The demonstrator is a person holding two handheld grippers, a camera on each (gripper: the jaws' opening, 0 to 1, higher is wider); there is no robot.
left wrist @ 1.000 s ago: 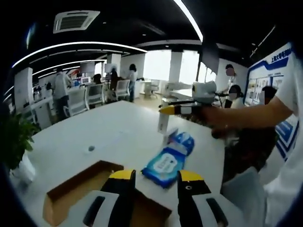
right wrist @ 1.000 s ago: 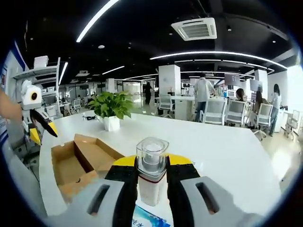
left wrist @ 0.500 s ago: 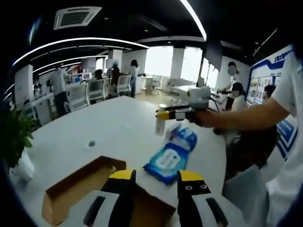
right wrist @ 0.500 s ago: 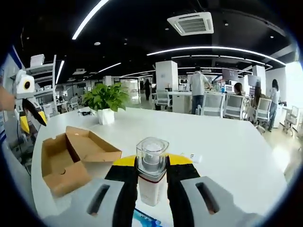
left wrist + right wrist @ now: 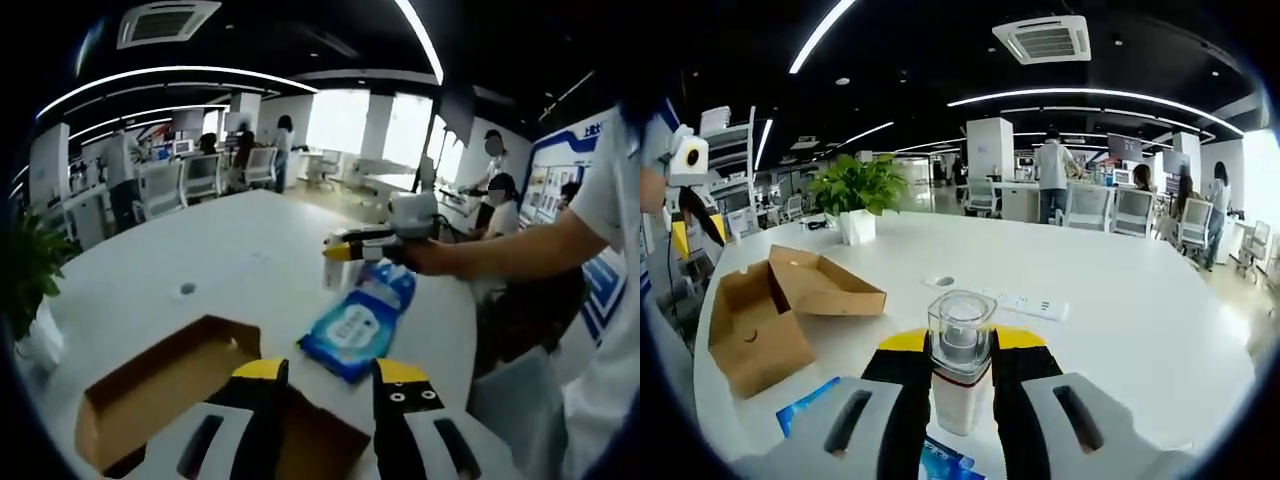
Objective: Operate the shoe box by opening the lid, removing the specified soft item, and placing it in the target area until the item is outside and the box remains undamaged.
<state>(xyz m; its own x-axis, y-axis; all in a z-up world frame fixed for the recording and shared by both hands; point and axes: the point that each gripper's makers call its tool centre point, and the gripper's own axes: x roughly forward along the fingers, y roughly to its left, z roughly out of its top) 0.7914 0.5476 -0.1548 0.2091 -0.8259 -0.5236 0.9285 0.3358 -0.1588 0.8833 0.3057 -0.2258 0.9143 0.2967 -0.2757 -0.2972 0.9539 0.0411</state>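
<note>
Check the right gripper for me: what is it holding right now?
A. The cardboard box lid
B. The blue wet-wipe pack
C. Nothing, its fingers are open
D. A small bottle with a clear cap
D. In the right gripper view, the right gripper is shut on a small bottle with a clear cap, while the blue wet-wipe pack lies on the table below and the open cardboard box sits apart to the left.

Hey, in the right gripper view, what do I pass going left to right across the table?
Left gripper → open cardboard shoe box → potted plant → clear-capped bottle held in the right gripper → white power strip.
</note>
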